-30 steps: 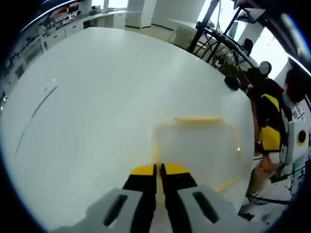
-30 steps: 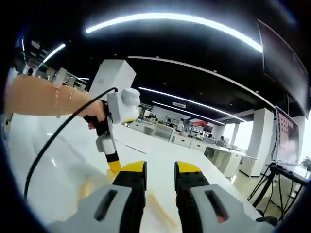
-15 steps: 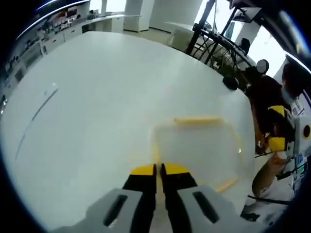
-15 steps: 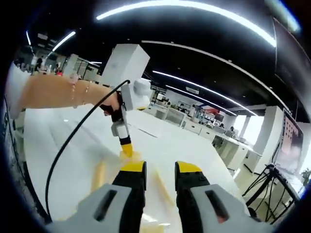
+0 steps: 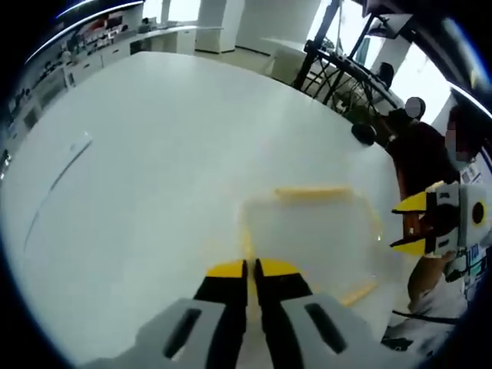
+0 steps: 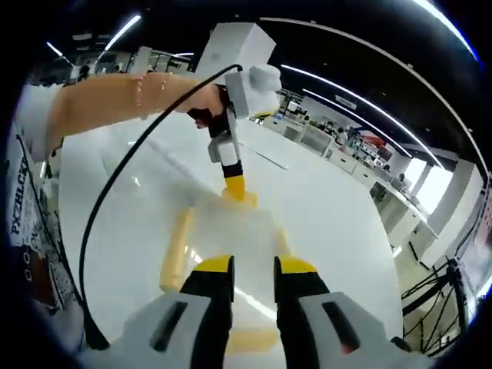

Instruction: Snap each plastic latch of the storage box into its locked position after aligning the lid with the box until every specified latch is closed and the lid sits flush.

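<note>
In the left gripper view, my left tongs (image 5: 250, 270) are shut, the yellow tips nearly touching, and they rest at the near edge of the box (image 5: 307, 246), on or just above a yellow latch there. I cannot tell whether the tips actually press it. The box is clear with yellow trim and sits on the white desk (image 5: 154, 169), straight ahead of these tongs and a little to their right. A yellow latch (image 5: 314, 190) runs along its far edge, and another strip (image 5: 360, 293) shows at the near right corner. My right tongs (image 5: 409, 224) come in from the right, jaws spread and holding nothing, just beside the box's right side but not touching it.

In the right gripper view, my right tongs (image 6: 251, 270) are open and empty, hanging above the near end of the box (image 6: 231, 231). A long latch (image 6: 175, 250) lies to their left and another (image 6: 250, 340) sits below them. Beyond the box, the left tongs (image 6: 234, 187) point down onto the far edge.

The lid looks seated on the box, so alignment seems done. I judge the far latch is being worked now. Which latches are locked I cannot tell, and I would treat the side and near ones as still to do.
</note>
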